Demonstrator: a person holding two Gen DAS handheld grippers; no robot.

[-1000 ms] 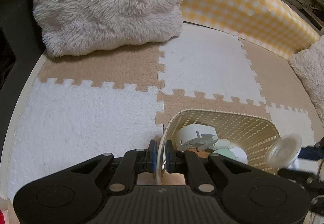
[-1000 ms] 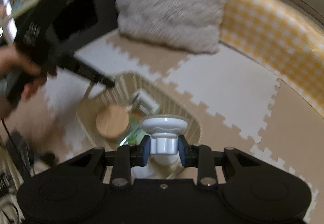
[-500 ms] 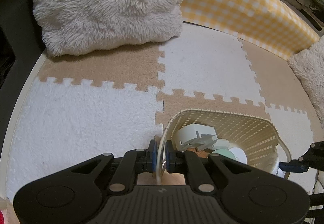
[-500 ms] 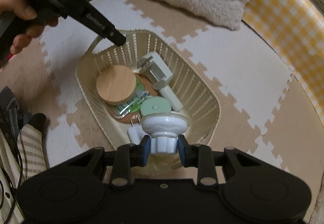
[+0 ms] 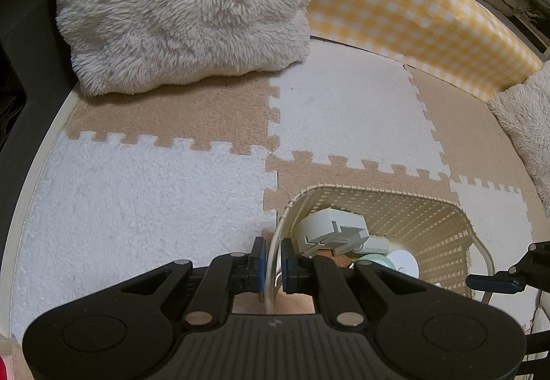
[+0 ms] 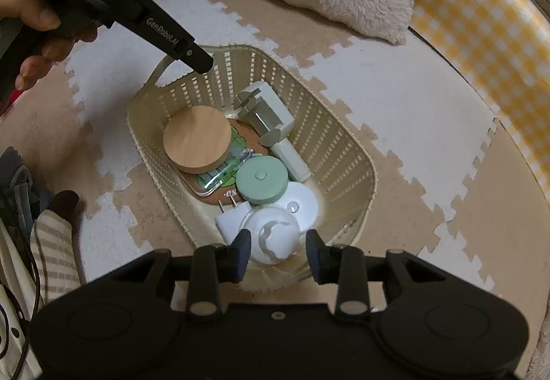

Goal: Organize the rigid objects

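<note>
A cream slotted basket (image 6: 347,153) on the floor mat holds a round wooden lid (image 6: 196,143) at its far left, a grey plug adapter (image 6: 264,111) at the far right, a mint disc (image 6: 262,179) centrally, and a white knobbed piece (image 6: 273,235) at the near wall.

Cream basket (image 6: 347,153), slotted walls all round. Inside, a pale wooden lid (image 6: 196,143), a mint-green disc (image 6: 262,178), a white puck (image 6: 298,204), a white suction piece (image 6: 273,237) and a grey-beige gadget (image 6: 264,113). Floor mat (image 5: 144,201) runs in beige and white jigsaw tiles. Behind, a yellow-and-white gingham bolster (image 5: 409,10), a fluffy off-white cushion (image 5: 185,5). Both claws black, with blue pads (image 6: 243,254).
</note>
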